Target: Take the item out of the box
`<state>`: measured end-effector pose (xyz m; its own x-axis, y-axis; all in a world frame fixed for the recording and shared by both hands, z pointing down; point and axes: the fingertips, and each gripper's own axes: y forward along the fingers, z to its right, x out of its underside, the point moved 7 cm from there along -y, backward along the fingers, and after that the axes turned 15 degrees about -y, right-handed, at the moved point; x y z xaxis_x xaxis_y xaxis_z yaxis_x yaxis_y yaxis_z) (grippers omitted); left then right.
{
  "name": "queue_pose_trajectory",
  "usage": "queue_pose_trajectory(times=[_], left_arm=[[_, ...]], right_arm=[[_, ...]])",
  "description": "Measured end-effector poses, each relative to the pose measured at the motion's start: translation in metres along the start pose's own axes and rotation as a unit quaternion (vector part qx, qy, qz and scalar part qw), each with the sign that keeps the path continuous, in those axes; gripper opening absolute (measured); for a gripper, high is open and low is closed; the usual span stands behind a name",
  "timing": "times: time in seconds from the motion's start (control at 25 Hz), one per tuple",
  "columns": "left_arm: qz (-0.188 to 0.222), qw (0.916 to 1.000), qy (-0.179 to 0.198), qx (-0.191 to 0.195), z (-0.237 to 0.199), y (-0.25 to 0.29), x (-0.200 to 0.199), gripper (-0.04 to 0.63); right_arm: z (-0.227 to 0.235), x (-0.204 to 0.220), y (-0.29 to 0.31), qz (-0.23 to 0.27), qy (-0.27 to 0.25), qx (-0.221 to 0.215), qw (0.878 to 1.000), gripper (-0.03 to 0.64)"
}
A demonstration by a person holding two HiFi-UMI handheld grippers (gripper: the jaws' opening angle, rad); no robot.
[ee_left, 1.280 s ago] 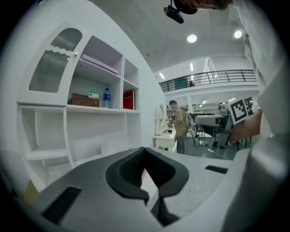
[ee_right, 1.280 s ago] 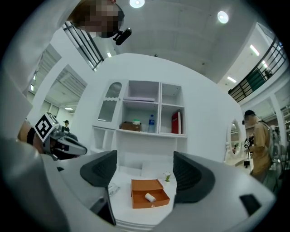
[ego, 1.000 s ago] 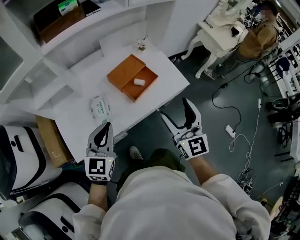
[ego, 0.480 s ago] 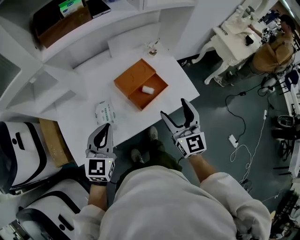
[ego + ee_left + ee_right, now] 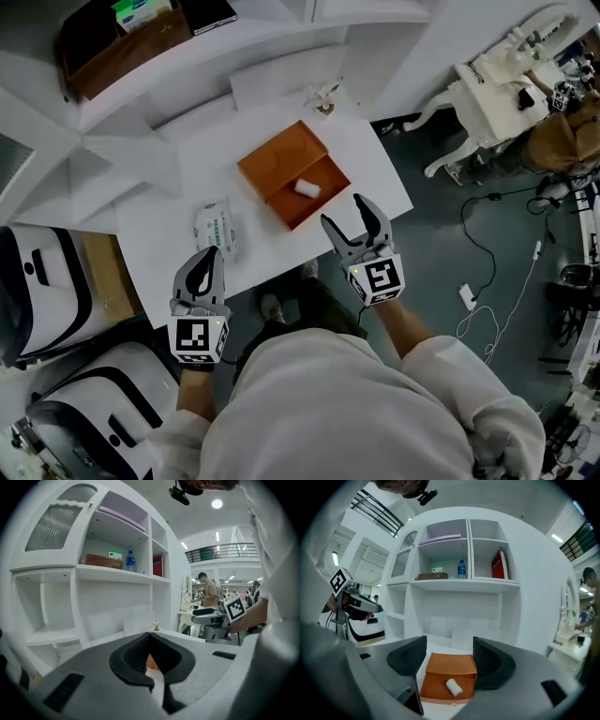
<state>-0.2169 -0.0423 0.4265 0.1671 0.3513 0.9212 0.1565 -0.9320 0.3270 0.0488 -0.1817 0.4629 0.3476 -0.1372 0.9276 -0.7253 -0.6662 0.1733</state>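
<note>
An open orange box [image 5: 292, 174] lies on the white table [image 5: 375, 178], lid flipped back to the left. In its tray rests a small white roll [image 5: 307, 187]. My right gripper [image 5: 345, 212] hovers at the table's front edge, just short of the box, and is open. Its jaws have just been closing a little, with nothing between them. In the right gripper view, the box [image 5: 449, 677] and the roll [image 5: 453, 686] lie ahead of that gripper [image 5: 450, 656]. My left gripper [image 5: 206, 255] is shut and empty near the front left edge; its own view shows the gripper [image 5: 151, 637] closed.
A white tissue pack [image 5: 216, 228] lies on the table just ahead of the left gripper. A small ornament [image 5: 324, 98] stands at the table's back. White shelves [image 5: 461, 583] rise behind it. A cardboard box [image 5: 105, 272] stands on the floor to the left, and cables [image 5: 478, 281] run to the right.
Both grippers have come closer to the table. The right one has moved forward and down to the front edge by the box, and its jaws stand a little narrower.
</note>
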Motion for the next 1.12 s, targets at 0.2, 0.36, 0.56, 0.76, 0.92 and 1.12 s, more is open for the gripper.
queue_pose_trajectory(times=[0.2, 0.36, 0.56, 0.76, 0.92, 1.12], left_arm=[[-0.012, 0.9998, -0.01, -0.009, -0.005, 0.021, 0.005, 0.005], [-0.022, 0.9996, -0.014, -0.013, -0.005, 0.039, 0.007, 0.005], [-0.038, 0.9989, -0.02, -0.018, -0.008, 0.06, 0.015, 0.005], [-0.054, 0.9979, -0.026, -0.022, -0.01, 0.079, 0.023, 0.005], [-0.063, 0.997, -0.033, -0.029, -0.012, 0.091, 0.028, 0.005], [-0.074, 0.9955, -0.046, -0.038, -0.016, 0.103, 0.033, 0.005]], right_arm=[[0.005, 0.021, 0.027, -0.019, -0.002, -0.023, 1.0, 0.325], [0.007, 0.043, 0.048, -0.041, -0.006, -0.045, 0.998, 0.325], [0.006, 0.074, 0.074, -0.067, -0.014, -0.075, 0.995, 0.325], [0.001, 0.104, 0.098, -0.098, -0.023, -0.11, 0.989, 0.325], [-0.004, 0.128, 0.116, -0.124, -0.028, -0.142, 0.982, 0.325], [-0.014, 0.156, 0.137, -0.159, -0.045, -0.184, 0.969, 0.325]])
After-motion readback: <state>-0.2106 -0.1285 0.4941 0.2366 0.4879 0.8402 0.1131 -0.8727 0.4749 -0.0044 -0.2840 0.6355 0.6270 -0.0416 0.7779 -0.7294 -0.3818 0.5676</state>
